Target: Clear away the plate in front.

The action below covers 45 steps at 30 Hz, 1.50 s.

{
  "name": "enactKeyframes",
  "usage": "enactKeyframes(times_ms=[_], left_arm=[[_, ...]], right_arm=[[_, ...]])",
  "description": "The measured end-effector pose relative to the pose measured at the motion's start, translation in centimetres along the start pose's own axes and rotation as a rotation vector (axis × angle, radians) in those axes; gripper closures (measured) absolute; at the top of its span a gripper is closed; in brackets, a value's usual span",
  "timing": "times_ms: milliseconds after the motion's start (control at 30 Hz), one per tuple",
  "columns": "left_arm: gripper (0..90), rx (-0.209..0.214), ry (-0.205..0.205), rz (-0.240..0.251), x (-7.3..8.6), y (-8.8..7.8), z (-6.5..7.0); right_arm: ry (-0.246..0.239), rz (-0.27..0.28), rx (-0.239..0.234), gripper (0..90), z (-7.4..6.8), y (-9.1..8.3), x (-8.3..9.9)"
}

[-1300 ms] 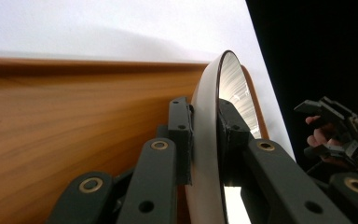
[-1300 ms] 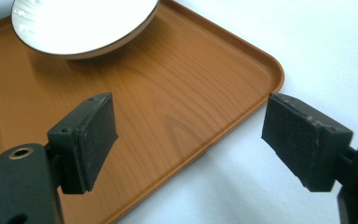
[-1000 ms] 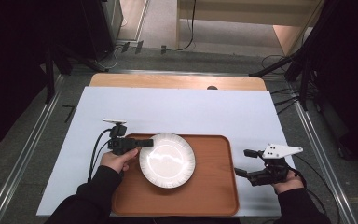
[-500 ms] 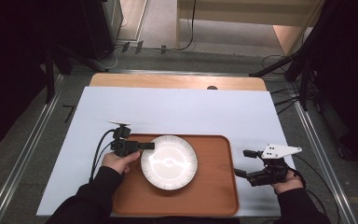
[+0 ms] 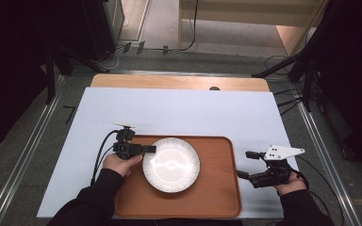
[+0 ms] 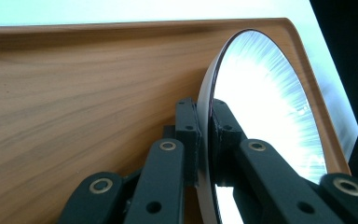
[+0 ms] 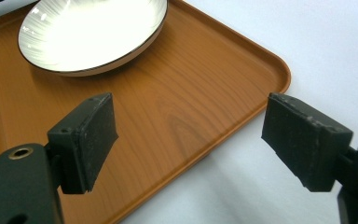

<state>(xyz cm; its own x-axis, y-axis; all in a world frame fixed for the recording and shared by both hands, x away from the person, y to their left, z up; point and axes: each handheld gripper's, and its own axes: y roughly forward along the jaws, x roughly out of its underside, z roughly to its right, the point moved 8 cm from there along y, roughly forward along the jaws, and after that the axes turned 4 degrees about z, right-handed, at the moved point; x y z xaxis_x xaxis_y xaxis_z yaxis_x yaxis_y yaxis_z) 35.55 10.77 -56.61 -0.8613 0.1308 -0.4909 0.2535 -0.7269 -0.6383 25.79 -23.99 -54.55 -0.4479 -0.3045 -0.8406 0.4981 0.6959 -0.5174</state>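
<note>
While the white plate (image 5: 171, 164) lies inside the wooden tray (image 5: 221, 188), nothing stands between it and either tool — the tray floor around the plate is bare. At the plate's left edge sits the left gripper (image 5: 147, 149); its jaws have just been closing and now clamp the rim, one pad on the plate's underside and one on its upper face, as the left gripper view shows with the plate (image 6: 265, 112) running edge-on between the pads (image 6: 188, 126) over the tray (image 6: 74, 93). Well apart from it, just off the tray's right edge, the right gripper (image 5: 248, 165) hovers with its jaws spread wide and nothing between them; in the right gripper view the tray corner (image 7: 261, 60) lies below the gap and the plate (image 7: 88, 32) sits farther off. Beneath the tray lies a pale blue sheet (image 5: 179, 113) on a wooden table (image 5: 169, 82) — dark surroundings and cables flank it.
</note>
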Motion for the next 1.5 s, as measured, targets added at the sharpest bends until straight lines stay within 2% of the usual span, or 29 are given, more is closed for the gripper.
enactKeyframes(times_ms=[267, 433, 800, 867, 900, 1067, 1233, 1333, 1367, 1400, 1433, 1500], left_arm=[[83.5, -0.019, 0.016, -0.019, 0.1, 0.1, -0.1], [81.2, -0.057, 0.06, -0.049, 0.4, 0.3, -0.3], [77.7, -0.056, 0.07, -0.055, 0.5, 0.3, -0.2], [75.7, -0.036, 0.066, -0.055, 0.5, 0.3, -0.1], [72.8, -0.033, 0.078, -0.053, 0.5, 0.3, 0.0], [67.3, -0.014, 0.082, -0.055, 0.5, 0.2, 0.3], [54.2, 0.015, 0.086, -0.064, 0.6, 0.0, 0.6], [50.5, 0.02, 0.089, -0.066, 0.6, -0.3, 0.8], [46.3, 0.022, 0.105, -0.074, 0.6, -0.5, 1.0], [45.0, 0.022, 0.105, -0.074, 0.6, -0.5, 1.0], [43.5, 0.012, 0.134, -0.08, 0.7, -0.6, 1.1], [42.0, 0.003, 0.148, -0.089, 0.7, -0.8, 1.2]], right_arm=[[-0.002, -0.002, -0.002, 18.7, 0.0, 0.0, 0.0], [-0.002, -0.001, -0.002, 18.6, 0.0, 0.0, 0.0], [-0.001, -0.005, -0.007, 18.7, -0.1, 0.1, 0.0], [-0.001, -0.005, -0.008, 18.7, -0.1, 0.1, 0.0], [-0.003, -0.005, -0.008, 18.7, -0.1, 0.1, 0.0], [-0.005, -0.006, -0.006, 18.7, -0.2, 0.1, 0.0], [-0.01, -0.009, -0.006, 18.7, -0.3, 0.1, -0.1], [-0.014, -0.008, -0.006, 18.6, -0.3, 0.1, -0.1], [-0.013, -0.01, -0.006, 18.7, -0.4, 0.2, -0.1], [-0.013, -0.01, -0.006, 18.7, -0.4, 0.2, -0.1], [-0.013, -0.011, -0.005, 18.7, -0.4, 0.2, -0.1], [-0.014, -0.013, -0.007, 18.7, -0.4, 0.2, -0.1]])
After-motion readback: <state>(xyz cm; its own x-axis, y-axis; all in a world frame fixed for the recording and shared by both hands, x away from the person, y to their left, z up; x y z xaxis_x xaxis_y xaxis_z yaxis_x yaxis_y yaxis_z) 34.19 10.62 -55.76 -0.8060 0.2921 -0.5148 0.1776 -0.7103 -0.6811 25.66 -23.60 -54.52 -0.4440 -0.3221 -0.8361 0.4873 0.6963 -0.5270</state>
